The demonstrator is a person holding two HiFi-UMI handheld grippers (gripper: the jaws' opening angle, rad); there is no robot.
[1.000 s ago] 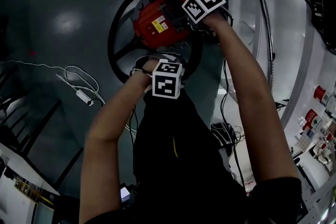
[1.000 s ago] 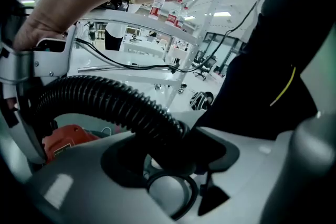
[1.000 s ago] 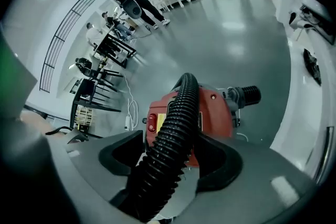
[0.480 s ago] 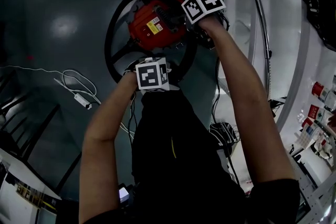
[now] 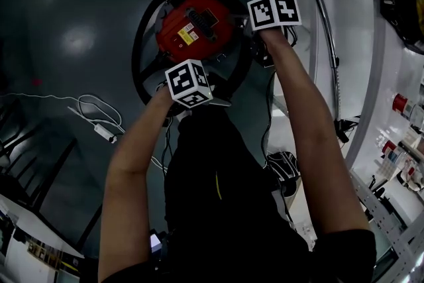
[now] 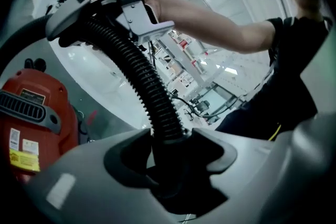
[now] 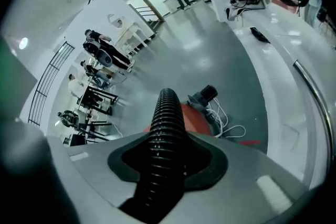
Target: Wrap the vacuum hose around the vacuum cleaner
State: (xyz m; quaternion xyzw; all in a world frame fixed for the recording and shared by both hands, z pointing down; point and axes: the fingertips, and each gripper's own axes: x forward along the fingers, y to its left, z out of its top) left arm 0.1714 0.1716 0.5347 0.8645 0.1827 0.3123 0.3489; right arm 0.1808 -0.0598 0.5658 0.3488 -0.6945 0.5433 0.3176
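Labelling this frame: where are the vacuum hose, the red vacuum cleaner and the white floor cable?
vacuum hose (image 6: 140, 78): left gripper view, ribbed midsection.
vacuum cleaner (image 5: 213, 33): head view, red housing.
white cable (image 5: 103, 132): head view, its inline block.

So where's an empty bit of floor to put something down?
The dark floor left of the red vacuum cleaner is bare, down to the white cable. It is crowded around the vacuum, where the hose loops, and at the tangle of wires.
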